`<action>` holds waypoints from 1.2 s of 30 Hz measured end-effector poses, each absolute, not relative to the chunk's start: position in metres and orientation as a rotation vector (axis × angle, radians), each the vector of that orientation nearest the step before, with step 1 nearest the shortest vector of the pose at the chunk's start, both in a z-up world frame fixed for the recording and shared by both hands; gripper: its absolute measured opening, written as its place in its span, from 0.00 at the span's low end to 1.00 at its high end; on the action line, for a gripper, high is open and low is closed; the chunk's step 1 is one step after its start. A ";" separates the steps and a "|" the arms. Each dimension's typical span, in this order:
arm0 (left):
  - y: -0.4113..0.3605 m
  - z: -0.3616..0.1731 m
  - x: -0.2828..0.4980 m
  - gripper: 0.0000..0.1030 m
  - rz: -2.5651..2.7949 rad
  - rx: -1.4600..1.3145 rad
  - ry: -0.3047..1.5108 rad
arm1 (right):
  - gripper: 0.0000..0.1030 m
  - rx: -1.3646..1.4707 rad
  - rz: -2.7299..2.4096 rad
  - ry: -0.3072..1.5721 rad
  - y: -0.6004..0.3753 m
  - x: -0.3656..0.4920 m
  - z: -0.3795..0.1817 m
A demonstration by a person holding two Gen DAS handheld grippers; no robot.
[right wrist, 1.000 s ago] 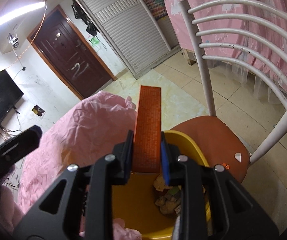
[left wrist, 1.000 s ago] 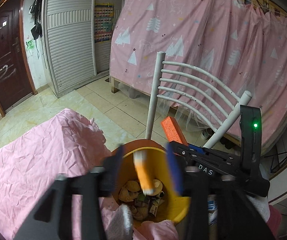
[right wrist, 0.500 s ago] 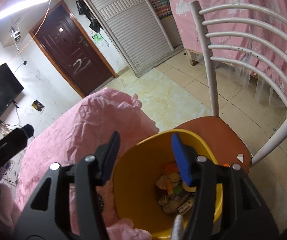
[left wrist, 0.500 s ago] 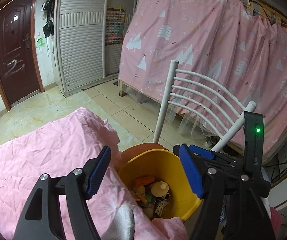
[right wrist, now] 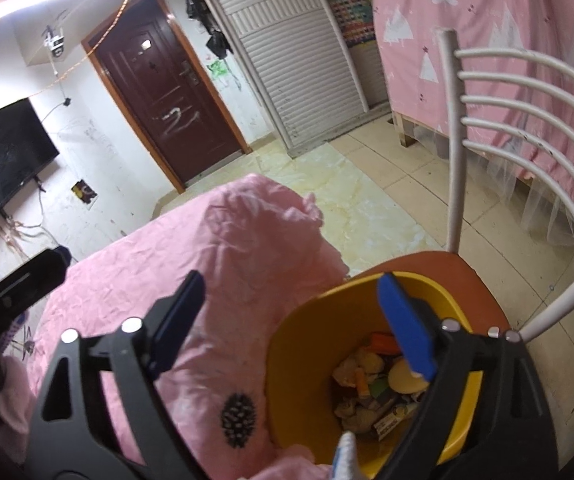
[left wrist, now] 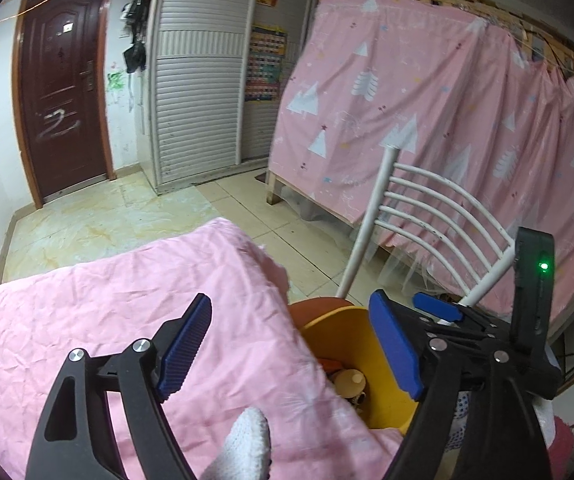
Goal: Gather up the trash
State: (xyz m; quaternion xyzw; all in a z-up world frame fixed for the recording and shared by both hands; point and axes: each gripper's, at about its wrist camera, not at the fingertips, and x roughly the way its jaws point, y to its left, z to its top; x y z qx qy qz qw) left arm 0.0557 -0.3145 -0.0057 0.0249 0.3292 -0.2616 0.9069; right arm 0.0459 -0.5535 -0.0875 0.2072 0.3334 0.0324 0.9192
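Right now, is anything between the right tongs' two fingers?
No. The right tongs gape empty, having just been opening; between the fingers, the right wrist view shows only pink cloth and the yellow bin.

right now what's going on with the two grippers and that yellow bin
A person is collecting trash with a gripper in each hand. Both the left gripper and the right gripper have just been opening, and nothing is between their fingers. The yellow bin stands on the orange seat of a white chair, beside a table under a pink cloth. It already holds crumpled paper, an orange block and other scraps.
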 end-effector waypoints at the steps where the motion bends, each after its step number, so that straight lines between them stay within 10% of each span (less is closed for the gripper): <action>1: -0.310 -0.005 0.056 0.71 -0.534 0.048 0.676 | 0.92 0.416 0.075 0.683 -0.548 0.046 -0.085; 36: -0.120 0.010 0.067 0.76 -0.151 -0.101 0.564 | 0.94 0.124 0.274 0.715 -0.369 0.085 -0.042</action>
